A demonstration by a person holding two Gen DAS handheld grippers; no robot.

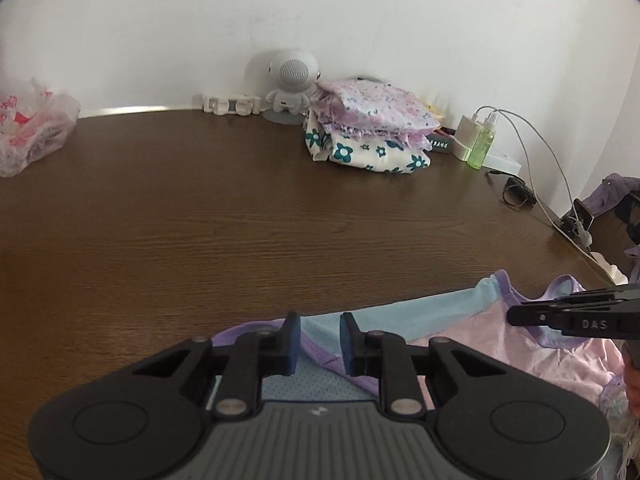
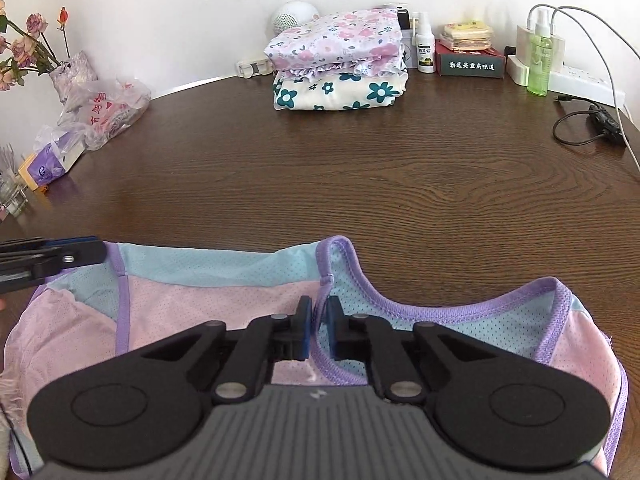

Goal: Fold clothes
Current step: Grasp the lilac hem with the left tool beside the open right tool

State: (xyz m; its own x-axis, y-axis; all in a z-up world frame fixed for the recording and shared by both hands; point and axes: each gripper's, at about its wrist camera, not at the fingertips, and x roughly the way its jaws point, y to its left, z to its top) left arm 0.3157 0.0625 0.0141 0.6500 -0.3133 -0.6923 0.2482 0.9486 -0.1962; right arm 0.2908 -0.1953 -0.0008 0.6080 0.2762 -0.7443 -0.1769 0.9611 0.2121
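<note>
dark woodgrain bench point(image 2: 360, 184) stretches bare ahead of both jaws; mesh pink-blue top point(image 2: 224, 300), purple-trimmed, lies beneath. left gripper point(image 1: 319, 344) parted, empty; right gripper point(image 2: 318, 328) narrowly straddles the trim.

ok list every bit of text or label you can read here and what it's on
"DAS": side of the right gripper.
"动返是重庆味道" (roughly; small): white print on the dark red box.
White spray bottle: label characters too small to read.
Plastic bag: red print, crumpled, unreadable.
Tissue pack: print too blurred.
</note>
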